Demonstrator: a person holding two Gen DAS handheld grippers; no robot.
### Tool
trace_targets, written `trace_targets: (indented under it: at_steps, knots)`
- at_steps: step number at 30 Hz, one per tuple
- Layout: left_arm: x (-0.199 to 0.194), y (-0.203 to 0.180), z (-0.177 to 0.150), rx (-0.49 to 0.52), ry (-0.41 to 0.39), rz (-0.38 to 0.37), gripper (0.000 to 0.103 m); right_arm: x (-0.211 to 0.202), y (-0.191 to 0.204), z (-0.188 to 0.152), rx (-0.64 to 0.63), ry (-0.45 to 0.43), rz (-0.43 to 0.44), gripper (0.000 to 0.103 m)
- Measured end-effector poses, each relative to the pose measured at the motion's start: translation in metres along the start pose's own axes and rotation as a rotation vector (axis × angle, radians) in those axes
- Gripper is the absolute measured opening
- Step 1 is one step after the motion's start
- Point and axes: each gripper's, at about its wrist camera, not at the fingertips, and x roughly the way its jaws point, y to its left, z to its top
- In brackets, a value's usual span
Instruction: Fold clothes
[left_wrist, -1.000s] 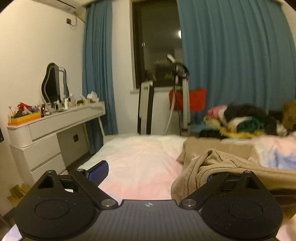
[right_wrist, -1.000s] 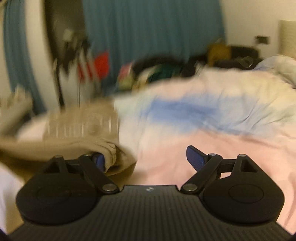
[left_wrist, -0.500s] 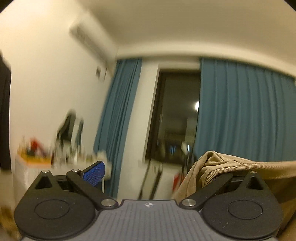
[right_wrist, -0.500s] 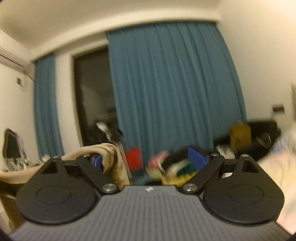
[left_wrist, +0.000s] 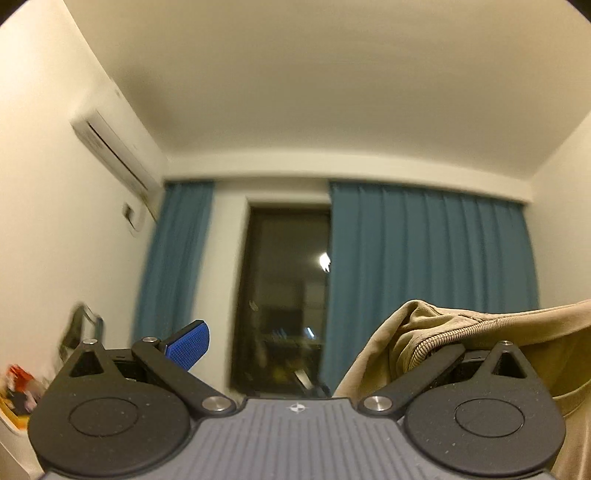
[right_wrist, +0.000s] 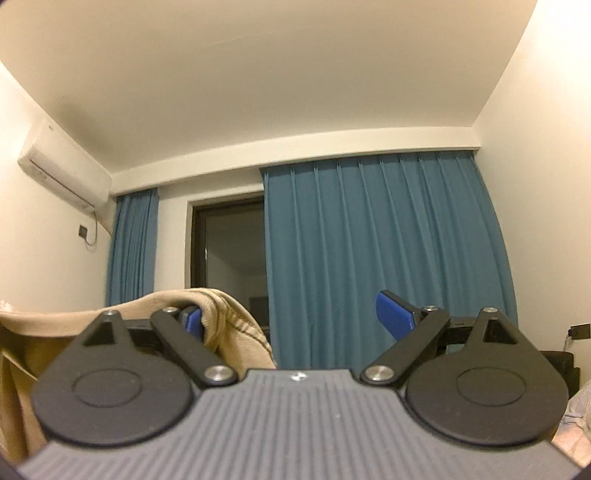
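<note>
- Tan garment (left_wrist: 436, 332): draped over the right finger of the left gripper (left_wrist: 306, 343) and the left finger of the right gripper (right_wrist: 295, 317), hanging between the two tools, raised high against the room's upper half.
- Left gripper: jaws spread wide; cloth hooked on one finger only, blue pad (left_wrist: 186, 349) of the other bare.
- Right gripper: jaws likewise wide, far pad (right_wrist: 393, 317) free.
- Room, left to right: air conditioner (left_wrist: 114, 149) on the white wall, dark window (left_wrist: 284, 295), teal curtains (right_wrist: 380, 258), plain ceiling (left_wrist: 314, 92).
- Bed surface: only a corner shows at the lower right of the right view.
</note>
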Motion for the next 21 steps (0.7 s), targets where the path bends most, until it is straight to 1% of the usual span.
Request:
trace_targets:
  at_steps: [2,4,6,9,11,16,18,19,21]
  knots:
    - [0.018,-0.005,-0.021,-0.009,0.068,-0.031,0.103,0.006,-0.002,-0.013,-0.012,0.049,-0.008,0.092]
    - [0.044,-0.013,-0.054,-0.022,0.150,-0.056,0.103,0.016,-0.008,-0.033,-0.019,0.110,-0.013,0.092]
    - [0.072,-0.013,-0.091,-0.044,0.232,-0.071,0.103,0.036,-0.017,-0.066,-0.011,0.198,-0.018,0.092]
    - [0.126,-0.012,-0.151,-0.078,0.343,-0.068,0.103,0.076,-0.025,-0.124,0.003,0.324,-0.034,0.092]
    - [0.170,-0.016,-0.187,-0.078,0.368,-0.046,0.103,0.109,-0.032,-0.165,0.007,0.391,-0.052,0.092]
    - [0.295,-0.030,-0.281,-0.053,0.403,0.051,0.103,0.216,-0.044,-0.273,0.011,0.466,-0.118,0.092]
    - [0.351,-0.035,-0.323,-0.041,0.411,0.080,0.103,0.259,-0.049,-0.316,0.012,0.496,-0.144,0.092]
    - [0.379,-0.037,-0.351,-0.033,0.423,0.091,0.103,0.279,-0.052,-0.338,0.012,0.511,-0.157,0.092]
    - [0.431,-0.039,-0.404,-0.012,0.469,0.098,0.103,0.311,-0.061,-0.390,-0.011,0.545,-0.171,0.092]
